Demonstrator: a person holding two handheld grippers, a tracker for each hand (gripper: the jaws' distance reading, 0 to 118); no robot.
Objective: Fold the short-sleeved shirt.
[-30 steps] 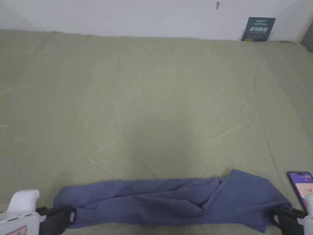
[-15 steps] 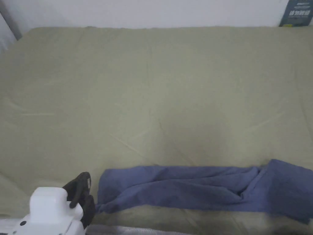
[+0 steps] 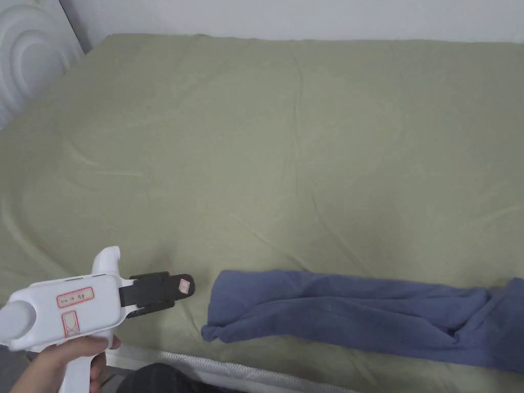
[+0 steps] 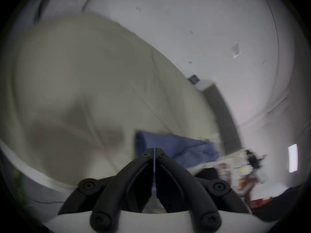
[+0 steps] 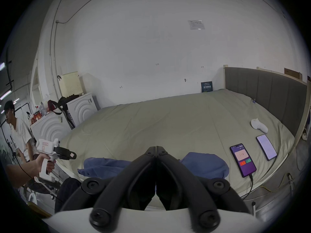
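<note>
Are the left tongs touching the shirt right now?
Apart. The head view shows bare sheet between the left tongs and the shirt.

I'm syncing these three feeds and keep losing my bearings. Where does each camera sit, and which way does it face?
Head view: on the person's head, looking down across the bed; shows the left gripper and the hand holding it.
Left gripper view: behind the closed fingers, tilted, blurred, facing the shirt.
Right gripper view: behind the right gripper, facing the bed, wall and two phones; the left gripper shows too.
All three share the shirt.
</note>
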